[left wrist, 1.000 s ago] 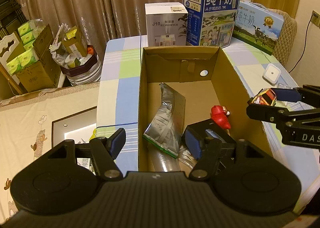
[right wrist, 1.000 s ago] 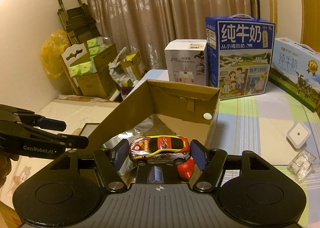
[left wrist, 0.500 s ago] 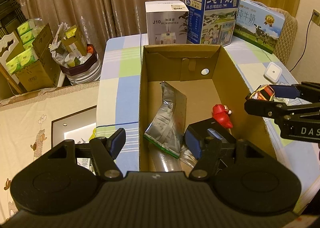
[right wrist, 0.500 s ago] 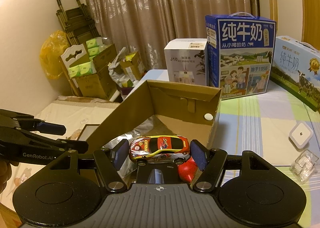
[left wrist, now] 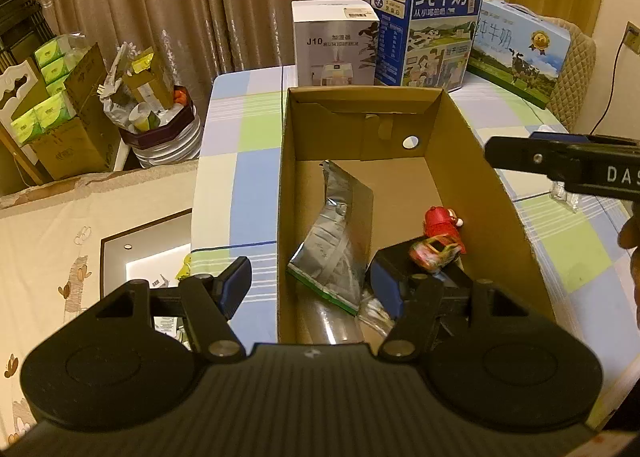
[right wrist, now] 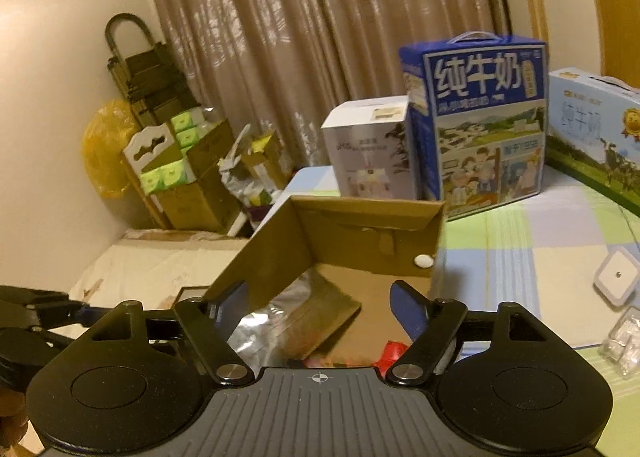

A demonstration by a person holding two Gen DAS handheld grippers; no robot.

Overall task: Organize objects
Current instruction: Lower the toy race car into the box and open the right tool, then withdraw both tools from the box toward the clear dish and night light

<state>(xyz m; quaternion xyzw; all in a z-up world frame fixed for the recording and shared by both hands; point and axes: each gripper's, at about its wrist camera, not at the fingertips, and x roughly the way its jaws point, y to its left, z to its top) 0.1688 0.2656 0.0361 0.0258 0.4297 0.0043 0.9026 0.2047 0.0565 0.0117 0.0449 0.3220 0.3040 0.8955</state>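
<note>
An open cardboard box (left wrist: 480, 165) stands on the checked tablecloth. Inside lie a crumpled silver pouch (left wrist: 340, 233), a red figure (left wrist: 440, 221) and a red and yellow toy car (left wrist: 434, 255), which rests on a black item by the near right corner. My left gripper (left wrist: 310, 277) is open and straddles the box's left wall. My right gripper (right wrist: 320, 297) is open with nothing between its fingers; it hovers over the box's right wall, where the left wrist view shows the right gripper (left wrist: 516, 143) from the side. The box (right wrist: 280, 253) fills the right wrist view's middle.
A white humidifier box (left wrist: 334, 43) and two blue milk cartons (left wrist: 430, 23) stand behind the box. A white square device (right wrist: 616, 277) and a clear plastic piece (right wrist: 628, 341) lie on the cloth to the right. Cartons of tissue packs (left wrist: 48, 109) sit off the table's left.
My right gripper opened and let go of the toy car, which now lies inside the box. The right gripper rose and tilted upward. The left gripper stayed put.
</note>
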